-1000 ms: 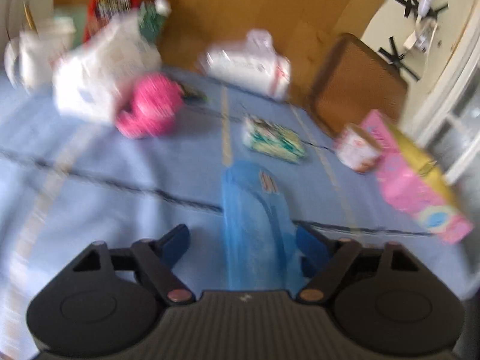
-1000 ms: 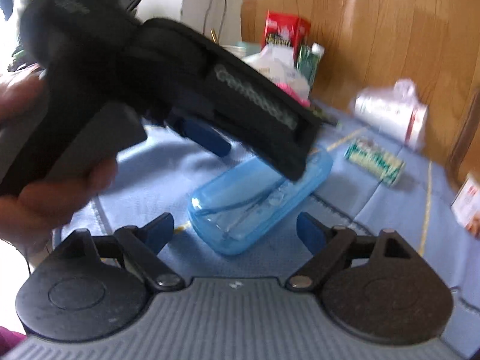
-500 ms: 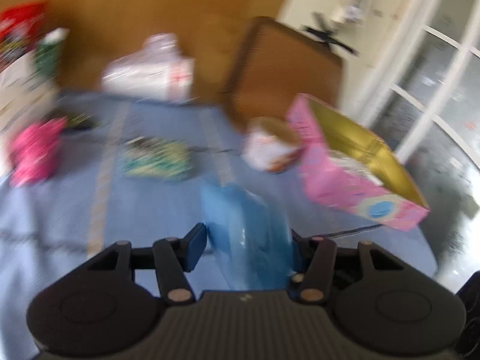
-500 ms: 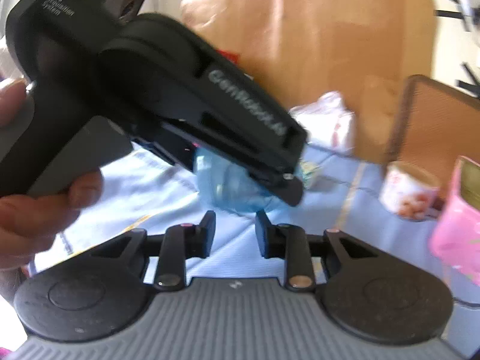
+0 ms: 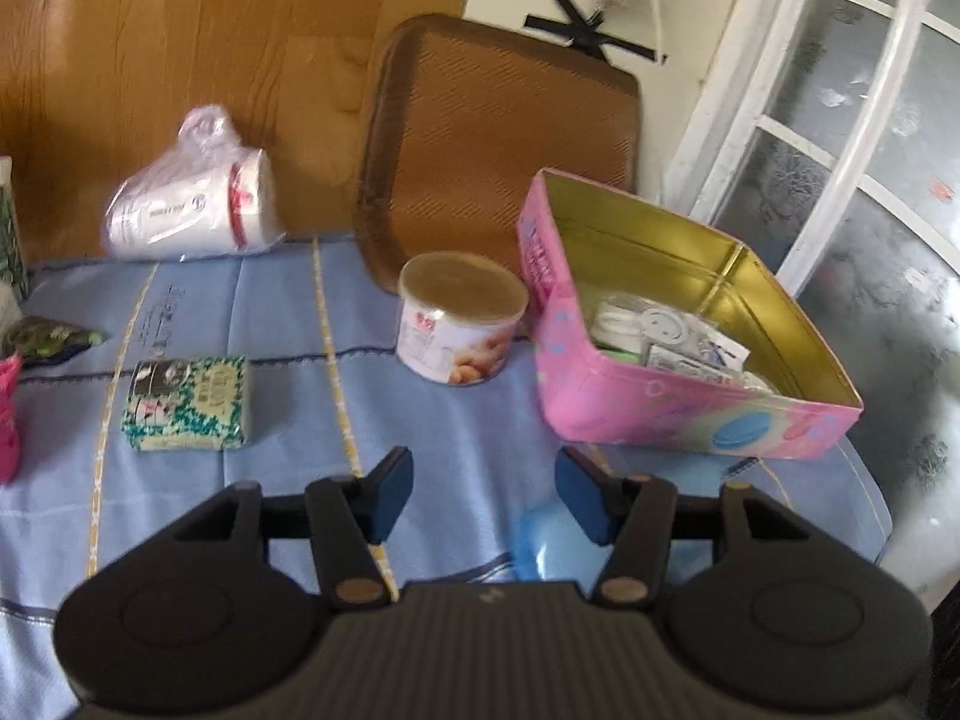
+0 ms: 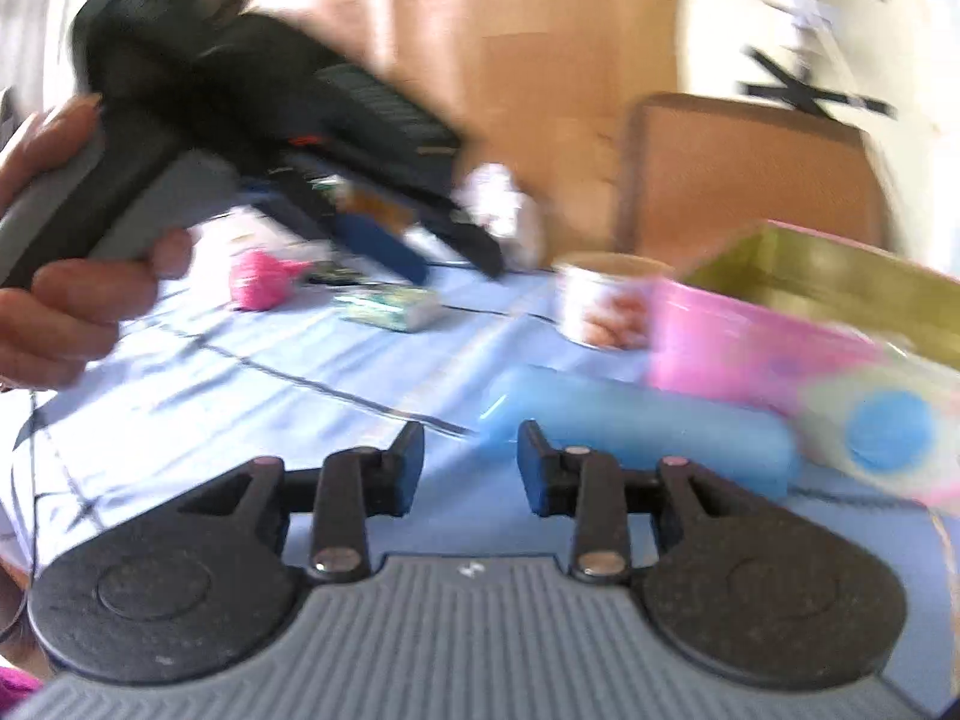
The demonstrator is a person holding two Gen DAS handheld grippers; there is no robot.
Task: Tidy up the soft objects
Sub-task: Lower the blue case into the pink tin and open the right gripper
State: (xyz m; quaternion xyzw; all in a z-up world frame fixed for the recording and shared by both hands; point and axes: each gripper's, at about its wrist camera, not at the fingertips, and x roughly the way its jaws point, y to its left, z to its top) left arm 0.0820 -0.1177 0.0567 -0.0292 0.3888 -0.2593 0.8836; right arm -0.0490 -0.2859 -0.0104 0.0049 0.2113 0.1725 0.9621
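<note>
The blue case (image 6: 636,426) lies flat on the blue tablecloth (image 5: 288,312), just in front of the pink box (image 5: 690,414) and close along its near wall; in the left wrist view only one rounded end of it shows, low beneath the left gripper (image 5: 483,495). It looks like smooth, translucent plastic with rounded edges, so it is probably light, fairly stiff and slippery, and the best hold would be across its narrow width near the middle, where the sides run parallel. The left gripper hangs above the cloth with its fingers wide apart and nothing between them. The right gripper (image 6: 471,468) hovers near the case's left end with its fingers partly open, a modest gap between them, also empty. Farther out on the cloth sit a round tub (image 5: 459,327) beside the pink box, a green patterned packet (image 5: 186,411), and a pink fuzzy thing (image 6: 264,279), which looks soft and easy to pinch anywhere. A bagged white roll (image 5: 192,210) lies at the far edge, against the wooden wall.
</note>
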